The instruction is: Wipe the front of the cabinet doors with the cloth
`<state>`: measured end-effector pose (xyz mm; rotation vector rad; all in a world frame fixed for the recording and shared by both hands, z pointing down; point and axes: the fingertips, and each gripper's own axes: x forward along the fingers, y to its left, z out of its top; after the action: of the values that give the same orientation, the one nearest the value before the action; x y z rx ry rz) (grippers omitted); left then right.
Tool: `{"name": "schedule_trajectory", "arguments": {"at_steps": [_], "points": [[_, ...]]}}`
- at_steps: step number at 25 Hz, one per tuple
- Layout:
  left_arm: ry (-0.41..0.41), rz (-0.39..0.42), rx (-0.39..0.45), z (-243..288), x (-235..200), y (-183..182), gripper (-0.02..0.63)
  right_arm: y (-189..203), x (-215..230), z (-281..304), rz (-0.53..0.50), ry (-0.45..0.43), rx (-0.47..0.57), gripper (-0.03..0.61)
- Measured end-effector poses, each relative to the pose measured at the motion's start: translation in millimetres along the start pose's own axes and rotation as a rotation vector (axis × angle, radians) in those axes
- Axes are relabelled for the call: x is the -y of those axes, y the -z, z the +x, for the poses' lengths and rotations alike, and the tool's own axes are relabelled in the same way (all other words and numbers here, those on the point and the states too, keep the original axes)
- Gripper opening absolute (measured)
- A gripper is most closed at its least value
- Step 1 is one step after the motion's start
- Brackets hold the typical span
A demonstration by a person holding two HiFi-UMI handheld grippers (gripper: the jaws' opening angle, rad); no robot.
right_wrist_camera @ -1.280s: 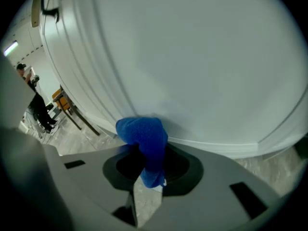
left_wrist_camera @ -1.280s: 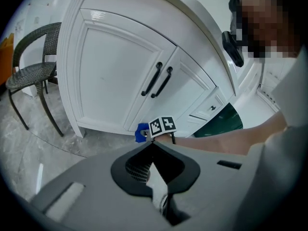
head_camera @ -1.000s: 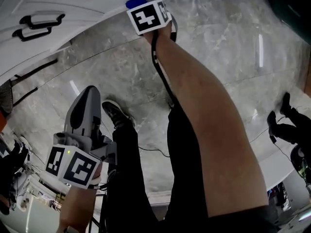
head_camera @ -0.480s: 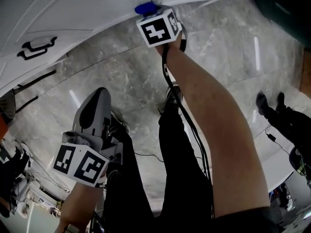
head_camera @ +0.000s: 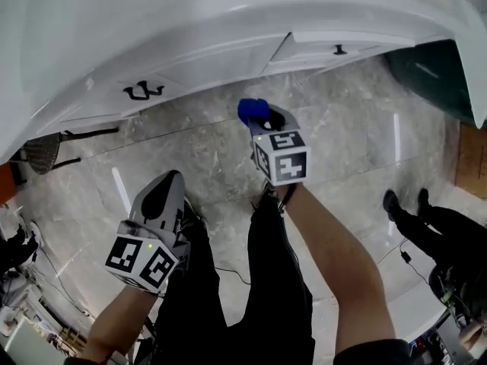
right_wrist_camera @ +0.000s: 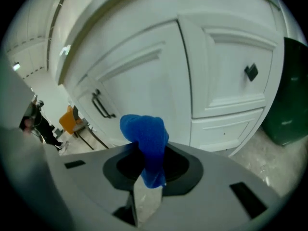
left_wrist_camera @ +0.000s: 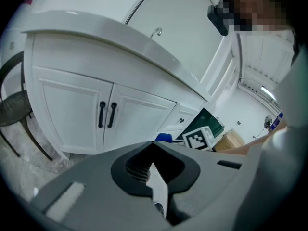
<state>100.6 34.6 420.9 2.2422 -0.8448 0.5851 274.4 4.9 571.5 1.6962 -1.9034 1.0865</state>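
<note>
My right gripper was clamped on the crumpled blue cloth, near the white panelled cabinet doors at twelve o'clock; my left gripper, at seven o'clock, was closed, empty

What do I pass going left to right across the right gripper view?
Orange chair → black door handles → blue cloth → black drawer knob → dark green object at the right edge.
</note>
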Motion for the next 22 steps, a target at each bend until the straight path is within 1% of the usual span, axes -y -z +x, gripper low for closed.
{"name": "schedule_trajectory", "arguments": {"at_steps": [3, 5, 8, 10, 12, 14, 16, 17, 19, 22], "points": [[-0.035, 0.051, 0.052, -38, -8, -34, 0.000, -31, -58, -55, 0.042, -0.060, 0.084, 0.078], [-0.049, 0.066, 0.076, -70, -9, -55, 0.001, -51, -108, -91, 0.064, -0.096, 0.128, 0.078], [-0.078, 0.073, 0.103, -124, -4, -84, 0.001, -80, -183, -140, 0.049, -0.159, 0.145, 0.078], [-0.089, 0.085, 0.128, -152, 7, -102, 0.001, -106, -218, -172, 0.022, -0.198, 0.171, 0.078], [-0.086, 0.119, 0.145, -176, 19, -120, 0.000, -143, -240, -209, -0.031, -0.204, 0.255, 0.078], [-0.085, 0.168, 0.156, -203, 29, -136, 0.002, -185, -260, -253, -0.097, -0.185, 0.379, 0.078], [-0.104, 0.215, 0.172, -236, 34, -154, 0.000, -221, -282, -298, -0.141, -0.181, 0.480, 0.078], [-0.120, 0.232, 0.189, -254, 36, -165, 0.000, -237, -293, -318, -0.156, -0.189, 0.514, 0.078], [-0.157, 0.248, 0.254, -287, 39, -198, 0.000, -267, -311, -353, -0.192, -0.212, 0.561, 0.078], [-0.211, 0.263, 0.404, -338, 45, -256, 0.001, -307, -332, -395, -0.261, -0.225, 0.615, 0.078]]}}
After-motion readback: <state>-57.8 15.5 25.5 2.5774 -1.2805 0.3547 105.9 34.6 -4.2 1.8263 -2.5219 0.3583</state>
